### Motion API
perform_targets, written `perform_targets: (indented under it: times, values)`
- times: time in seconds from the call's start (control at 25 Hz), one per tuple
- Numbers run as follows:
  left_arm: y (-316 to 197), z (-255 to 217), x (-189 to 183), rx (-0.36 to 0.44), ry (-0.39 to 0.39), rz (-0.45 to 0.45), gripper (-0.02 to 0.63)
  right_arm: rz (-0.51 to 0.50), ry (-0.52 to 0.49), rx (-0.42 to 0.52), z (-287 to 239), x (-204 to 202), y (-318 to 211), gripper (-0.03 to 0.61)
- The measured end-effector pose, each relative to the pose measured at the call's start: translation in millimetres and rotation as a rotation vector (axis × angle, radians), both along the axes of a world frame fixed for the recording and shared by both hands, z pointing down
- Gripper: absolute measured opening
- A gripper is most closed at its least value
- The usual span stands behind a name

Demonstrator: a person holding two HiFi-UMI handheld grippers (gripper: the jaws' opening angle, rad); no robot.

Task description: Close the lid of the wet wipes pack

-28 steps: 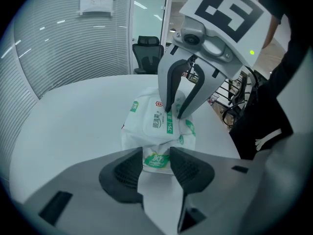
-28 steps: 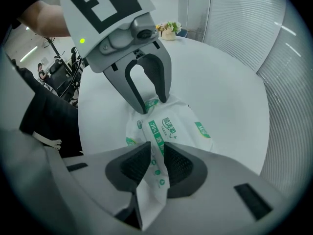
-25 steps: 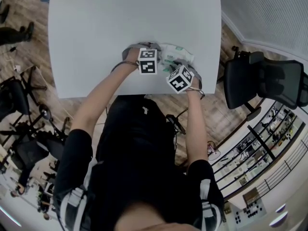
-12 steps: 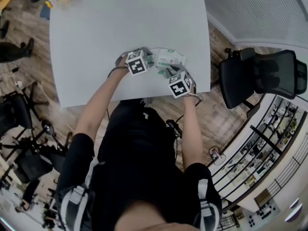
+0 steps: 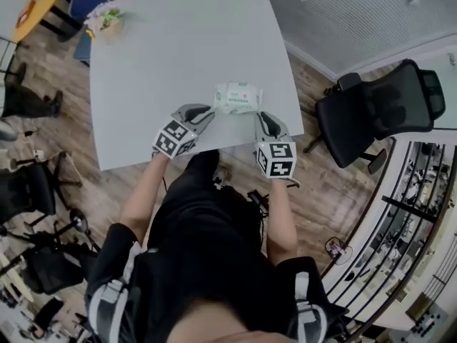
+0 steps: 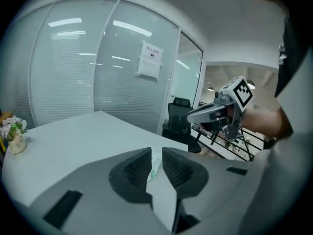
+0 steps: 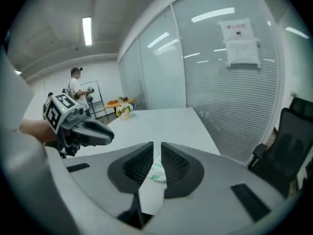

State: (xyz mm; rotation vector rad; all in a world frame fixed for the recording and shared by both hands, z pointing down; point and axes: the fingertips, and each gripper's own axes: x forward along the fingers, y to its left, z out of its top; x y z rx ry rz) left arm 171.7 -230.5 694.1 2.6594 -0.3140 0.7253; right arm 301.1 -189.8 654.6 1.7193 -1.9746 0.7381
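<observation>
The wet wipes pack (image 5: 238,97), white and green, lies flat on the white table (image 5: 178,56) near its front edge, and its lid looks flat in the head view. My left gripper (image 5: 206,112) is just left of the pack and clear of it. My right gripper (image 5: 265,118) is just right of it, also apart. Both pairs of jaws are closing, with a narrow gap and nothing between them. In the left gripper view the pack (image 6: 155,164) shows only beyond the gap of the left gripper (image 6: 156,151). The right gripper view shows the pack (image 7: 157,173) past the right gripper (image 7: 156,145).
A black office chair (image 5: 378,113) stands right of the table. A small flower pot (image 5: 107,21) sits at the table's far left corner. The table's front edge runs just behind both grippers. A person (image 7: 76,89) stands far off in the room.
Both grippers have drawn back from the pack and apart, toward the table's front edge. The pack, earlier partly covered by them, now lies in plain view. Both wrists have rolled.
</observation>
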Motion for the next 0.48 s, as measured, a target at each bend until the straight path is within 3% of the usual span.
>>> perform_targets:
  times: [0.2, 0.48]
  values:
    - [51, -70, -26, 0.119, 0.105, -0.129, 0.046, 0.103, -0.009, 0.146, -52, -13, 44, 0.066]
    - [57, -165, -75, 0.233, 0.255, -0.393, 0.044, 0.158, -0.008, 0.265, -113, -35, 82, 0.059]
